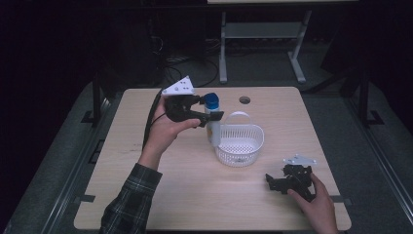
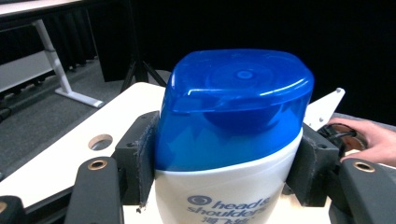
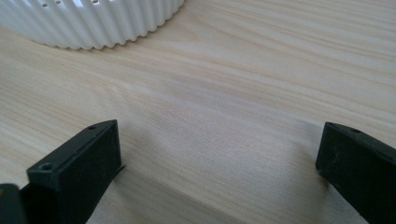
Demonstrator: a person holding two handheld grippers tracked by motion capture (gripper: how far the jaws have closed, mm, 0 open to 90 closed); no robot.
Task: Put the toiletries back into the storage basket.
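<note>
A white shampoo bottle (image 1: 213,124) with a blue cap (image 2: 233,102) hangs upright above the left rim of the white plastic basket (image 1: 239,144). My left gripper (image 1: 208,111) is shut on the bottle just below its cap, and the pads (image 2: 146,158) press on both sides of it. My right gripper (image 1: 273,181) rests low on the table at the front right, jaws wide open over bare wood with nothing between them. The basket's ribbed wall (image 3: 93,23) lies a short way beyond the right fingertips (image 3: 93,154).
The wooden table (image 1: 195,185) has a round cable hole (image 1: 244,100) near its far edge. A white-legged desk frame (image 1: 263,44) stands on the floor behind the table. The basket has an arched handle (image 1: 237,116).
</note>
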